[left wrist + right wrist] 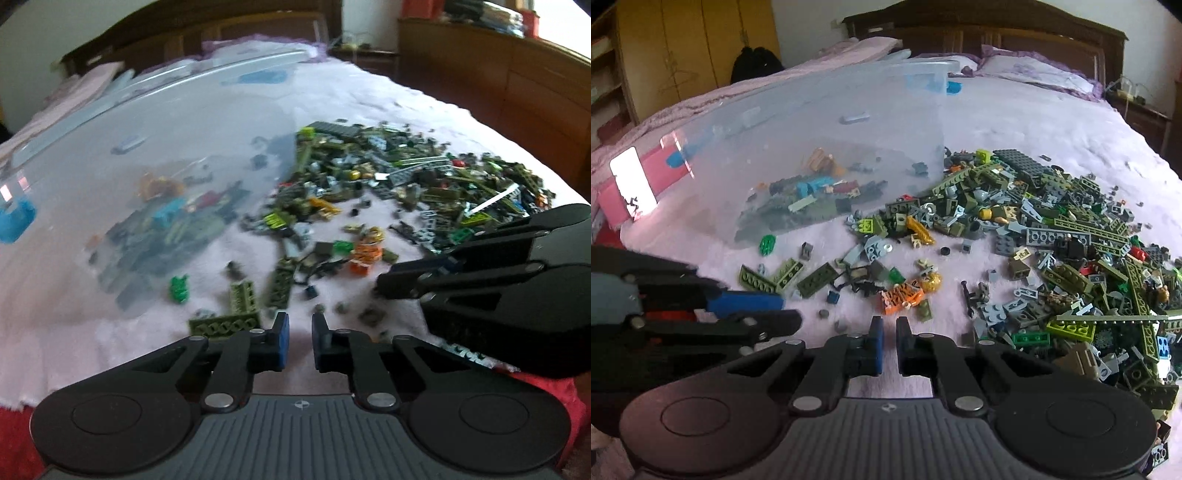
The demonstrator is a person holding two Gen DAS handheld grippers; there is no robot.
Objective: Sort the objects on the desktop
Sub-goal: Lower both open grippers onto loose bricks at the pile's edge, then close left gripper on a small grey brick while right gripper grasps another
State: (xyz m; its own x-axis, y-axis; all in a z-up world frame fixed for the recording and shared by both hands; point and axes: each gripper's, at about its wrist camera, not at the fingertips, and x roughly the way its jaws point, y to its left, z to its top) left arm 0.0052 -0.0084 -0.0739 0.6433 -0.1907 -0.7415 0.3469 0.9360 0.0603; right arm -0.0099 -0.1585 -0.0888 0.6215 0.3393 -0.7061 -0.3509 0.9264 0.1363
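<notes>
A big heap of loose building bricks [1052, 229], mostly olive, grey and green, covers the pale bedspread [1015, 118]; the left wrist view shows the heap [406, 177] too. To its left a clear plastic bin [812, 129] lies tipped, with some bricks [812, 199] inside. An orange striped piece [899, 297] lies just ahead of my right gripper [889, 332], whose jaws are shut and empty. My left gripper [300, 326] has its jaws nearly together with nothing between them, above bare bedspread near an olive plate [221, 325]. Each gripper shows in the other's view: the right [384, 284], the left [790, 312].
A dark wooden headboard [997, 33] and pillows [1034, 70] stand at the far end. A pink box [628, 192] sits left of the bin. A wooden cabinet [498, 74] lines the right side. Red fabric [14, 435] edges the near side of the bed.
</notes>
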